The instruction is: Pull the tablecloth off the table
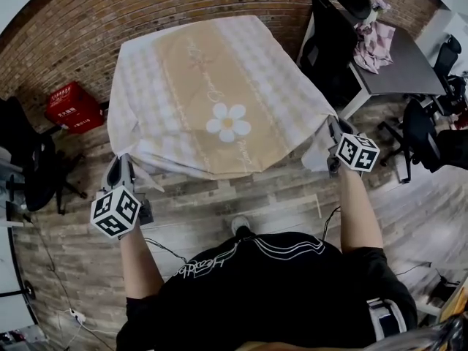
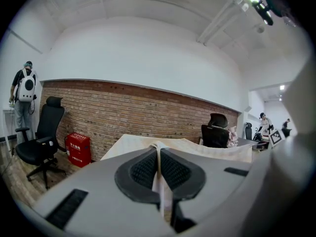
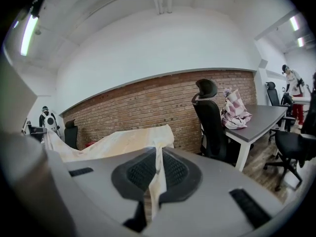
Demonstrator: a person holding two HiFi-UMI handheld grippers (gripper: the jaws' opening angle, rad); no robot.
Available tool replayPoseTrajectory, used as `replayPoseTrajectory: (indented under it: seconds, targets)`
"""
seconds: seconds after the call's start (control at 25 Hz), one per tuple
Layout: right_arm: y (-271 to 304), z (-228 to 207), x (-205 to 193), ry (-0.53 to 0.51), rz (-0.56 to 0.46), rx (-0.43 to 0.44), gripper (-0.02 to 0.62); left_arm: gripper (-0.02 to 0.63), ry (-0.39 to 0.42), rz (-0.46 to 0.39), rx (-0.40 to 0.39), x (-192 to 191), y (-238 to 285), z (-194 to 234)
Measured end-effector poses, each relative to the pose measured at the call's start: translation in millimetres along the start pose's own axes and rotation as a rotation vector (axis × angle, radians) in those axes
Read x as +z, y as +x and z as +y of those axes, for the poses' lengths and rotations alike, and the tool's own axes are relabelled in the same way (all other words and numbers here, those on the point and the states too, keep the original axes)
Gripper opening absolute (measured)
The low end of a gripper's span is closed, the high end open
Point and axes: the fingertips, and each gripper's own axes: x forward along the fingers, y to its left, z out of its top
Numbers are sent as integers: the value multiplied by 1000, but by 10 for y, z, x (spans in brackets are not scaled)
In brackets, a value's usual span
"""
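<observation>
The left tool (image 2: 159, 154) is closed tight, with a thin fold of pale cloth pinched between its ribbed black pads; the right tool (image 3: 157, 158) is likewise clamped shut on a fold of the same cloth, which hangs down below its pads. What is held at each side is a near corner of the beige and lilac checked fabric tablecloth (image 1: 219, 86), the left corner kept low and just off the desk's edge, the right corner drawn up and outward so that a short flap is stretched from the edge to the tool. The grasping step is judged to be done and the pull itself not yet made, since the tablecloth lies spread over the whole desk, which is hidden beneath it. An even draw toward the person is called for next, with both tools kept closed and moved back together, so that the cloth is not skewed or let slip from one side. The cloth is seen to be thin and soft, lightly creased, with a broad beige band down the middle, faint script along it and a white daisy (image 1: 227, 121) printed near the front; its far edge hangs toward the brick wall (image 1: 88, 28).
</observation>
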Motion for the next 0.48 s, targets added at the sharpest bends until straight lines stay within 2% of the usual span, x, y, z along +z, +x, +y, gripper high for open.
replayPoseTrajectory:
  seconds: [0.24,0.48]
  targets:
    - [162,-24,351,-58,-28,31,-2,6,-49,38,13,-63,345,-8]
    - [259,-162,636,-76,-63,46,-2,6,-75,44,17,-48,414,-140]
